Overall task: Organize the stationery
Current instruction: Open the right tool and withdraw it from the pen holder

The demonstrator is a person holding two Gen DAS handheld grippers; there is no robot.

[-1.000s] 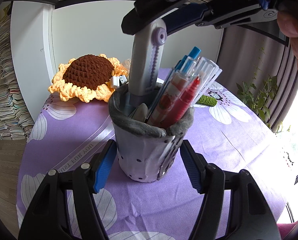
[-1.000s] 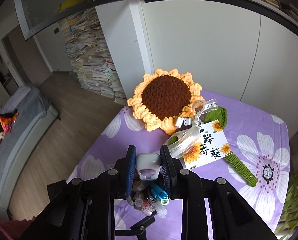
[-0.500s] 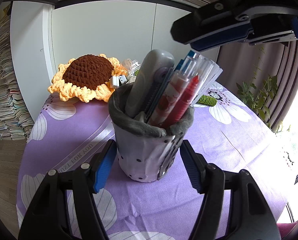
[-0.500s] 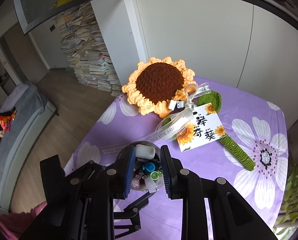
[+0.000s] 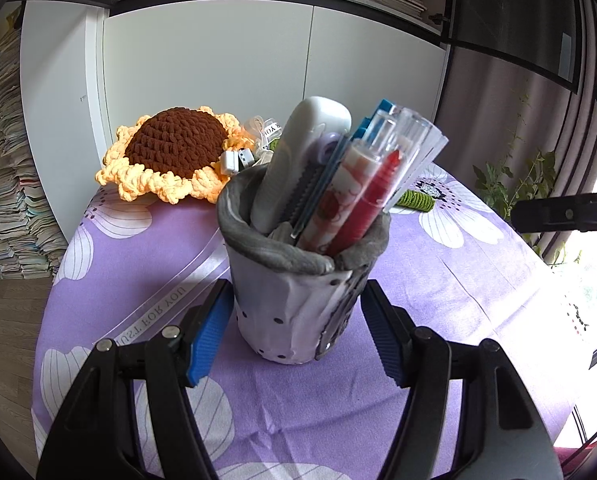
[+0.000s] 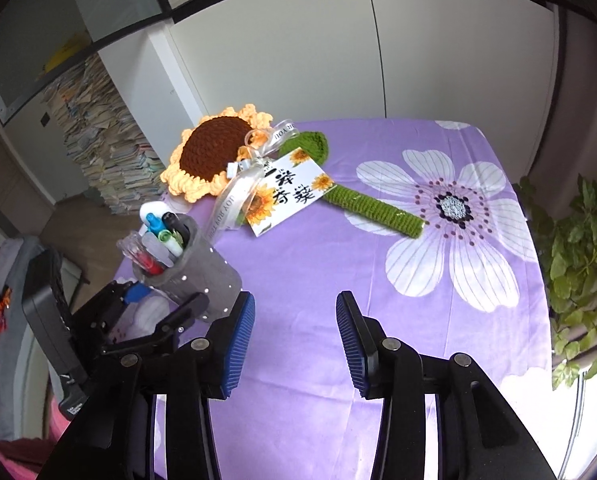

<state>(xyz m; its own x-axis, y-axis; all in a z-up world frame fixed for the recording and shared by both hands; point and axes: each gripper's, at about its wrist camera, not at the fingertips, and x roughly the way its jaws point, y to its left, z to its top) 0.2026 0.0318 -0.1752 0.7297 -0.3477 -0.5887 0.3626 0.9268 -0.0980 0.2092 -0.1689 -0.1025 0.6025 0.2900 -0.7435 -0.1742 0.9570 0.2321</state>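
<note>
A grey felt pen holder [image 5: 298, 296] stands upright on the purple flowered tablecloth. It holds a grey utility knife [image 5: 298, 160], a red pen [image 5: 370, 204] and several other pens. My left gripper [image 5: 298, 332] is open, its blue pads on either side of the holder's base without squeezing it. The holder also shows in the right wrist view [image 6: 194, 272], at the left. My right gripper [image 6: 294, 340] is open and empty, to the right of the holder above bare cloth.
A crocheted sunflower [image 6: 218, 152] with a green stem [image 6: 374, 212], a ribbon and a printed card [image 6: 286, 192] lies at the table's far side. White cabinets stand behind. A potted plant [image 6: 578, 248] is off the right edge. Stacked books [image 5: 2, 184] are at left.
My right gripper let go of the utility knife, which now rests in the holder, then opened and drew back to the right. The left gripper has not moved.
</note>
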